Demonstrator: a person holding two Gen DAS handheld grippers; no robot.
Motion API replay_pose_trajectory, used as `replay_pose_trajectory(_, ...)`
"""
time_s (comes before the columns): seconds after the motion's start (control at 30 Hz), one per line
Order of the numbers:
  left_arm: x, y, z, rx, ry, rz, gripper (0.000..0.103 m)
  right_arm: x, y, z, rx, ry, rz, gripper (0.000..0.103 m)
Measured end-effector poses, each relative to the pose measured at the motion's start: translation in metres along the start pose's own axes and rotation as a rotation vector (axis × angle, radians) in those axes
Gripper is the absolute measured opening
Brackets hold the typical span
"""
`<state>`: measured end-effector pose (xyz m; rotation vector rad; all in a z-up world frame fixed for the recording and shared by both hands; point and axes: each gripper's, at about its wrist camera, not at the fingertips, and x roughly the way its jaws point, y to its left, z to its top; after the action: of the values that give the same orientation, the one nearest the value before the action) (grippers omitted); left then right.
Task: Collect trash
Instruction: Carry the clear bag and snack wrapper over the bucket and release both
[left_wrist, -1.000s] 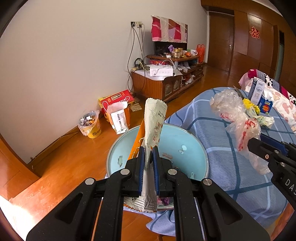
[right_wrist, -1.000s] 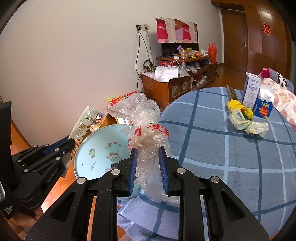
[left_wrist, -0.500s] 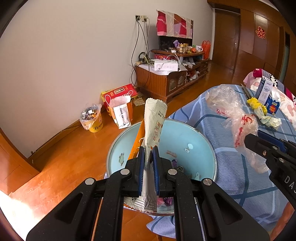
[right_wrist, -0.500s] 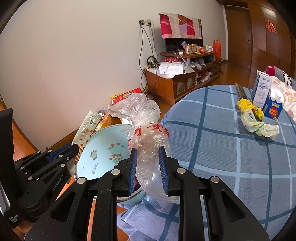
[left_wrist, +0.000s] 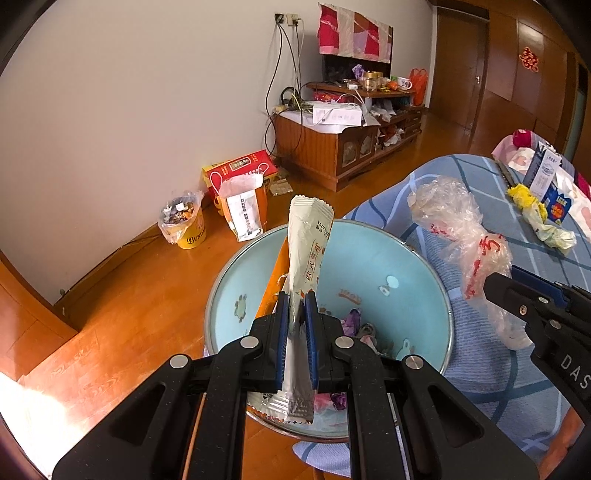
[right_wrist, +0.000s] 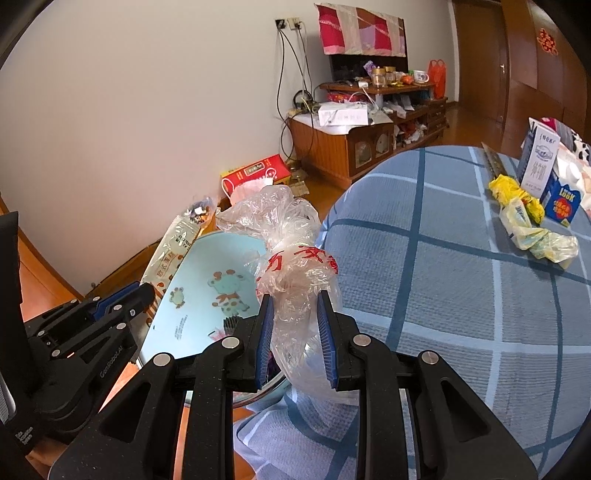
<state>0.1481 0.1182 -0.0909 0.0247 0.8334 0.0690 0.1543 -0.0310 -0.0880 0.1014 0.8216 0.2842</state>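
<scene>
Both tools have come lower and closer over the light blue basin (left_wrist: 406, 273) beside the worktop (right_wrist: 461, 258), so more of its inside shows, with scraps already lying at the bottom. The left tool (left_wrist: 295, 325) is clenched on a pale snack wrapper (left_wrist: 306, 251) standing upright above the basin. The right tool (right_wrist: 295, 332) grips a crumpled clear plastic bag (right_wrist: 288, 251) at the basin's rim. Both pieces look ready to drop. More trash, a yellow wrapper bundle (right_wrist: 524, 218), waits far across the worktop.
</scene>
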Motion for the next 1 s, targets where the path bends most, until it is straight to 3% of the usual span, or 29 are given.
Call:
replay_pose_trajectory(0.33, 0.012, 0.006, -0.004, -0.002, 0.035, 0.007, 0.009, 0.031, 0.009, 0.002, -0.013, 0.071, 0.02, 0.026)
replay_pose_trajectory(0.47, 0.014, 0.005, -0.004, 0.0, 0.043, 0.011, 0.009, 0.039, 0.009, 0.002, -0.02, 0.092, 0.043, 0.031)
replay_pose_trajectory(0.73, 0.012, 0.004, -0.003, 0.006, 0.042, 0.015, 0.01, 0.029, 0.001, 0.002, 0.009, 0.057, 0.053, 0.033)
replay_pose_trajectory(1.0, 0.012, -0.003, -0.005, 0.021, 0.049, 0.013, 0.013, 0.003, -0.015, 0.006, 0.034, -0.017, -0.013, 0.033)
